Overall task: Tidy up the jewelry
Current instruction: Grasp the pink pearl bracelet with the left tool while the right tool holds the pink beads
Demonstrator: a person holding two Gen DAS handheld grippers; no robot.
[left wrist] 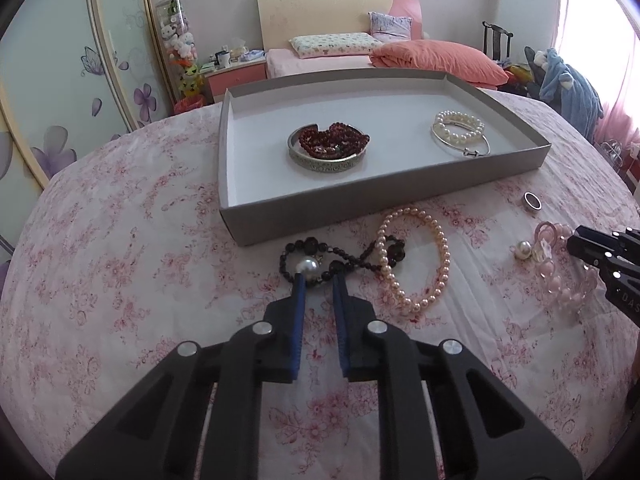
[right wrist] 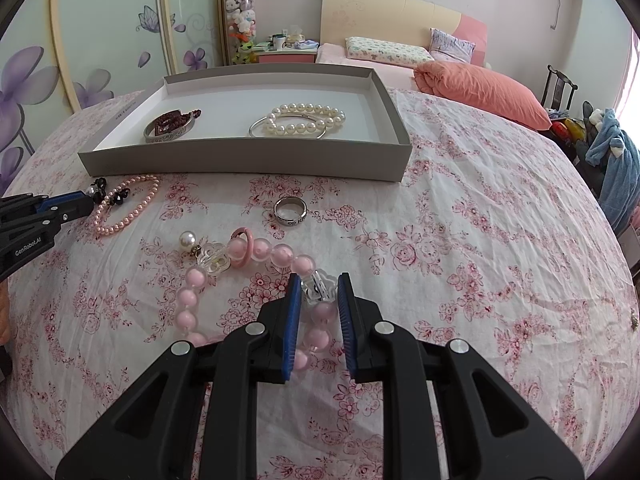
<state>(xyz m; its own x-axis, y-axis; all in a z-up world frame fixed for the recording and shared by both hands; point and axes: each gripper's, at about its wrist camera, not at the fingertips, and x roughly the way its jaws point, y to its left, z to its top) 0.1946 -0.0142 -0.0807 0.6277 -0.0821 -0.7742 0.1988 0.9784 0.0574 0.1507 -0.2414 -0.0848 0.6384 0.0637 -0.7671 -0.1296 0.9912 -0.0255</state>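
Observation:
My left gripper (left wrist: 319,278) is down on the floral cloth, shut on the black bead necklace (left wrist: 308,246) beside its white pearl (left wrist: 307,267). In the right wrist view my right gripper (right wrist: 319,282) is shut on the pink bead bracelet (right wrist: 260,250), its pads on either side of a clear flower bead (right wrist: 318,289). The grey tray (left wrist: 360,204) lies behind both. It holds a silver bangle with dark red beads (left wrist: 326,148) and white pearl bracelets with a thin silver bangle (left wrist: 460,130).
Loose on the cloth are a pink pearl necklace (left wrist: 444,256), a silver ring (right wrist: 290,211), a small pink ring (right wrist: 242,246) and a single pearl earring (right wrist: 187,239). A bed with an orange pillow (right wrist: 480,88) stands behind the table.

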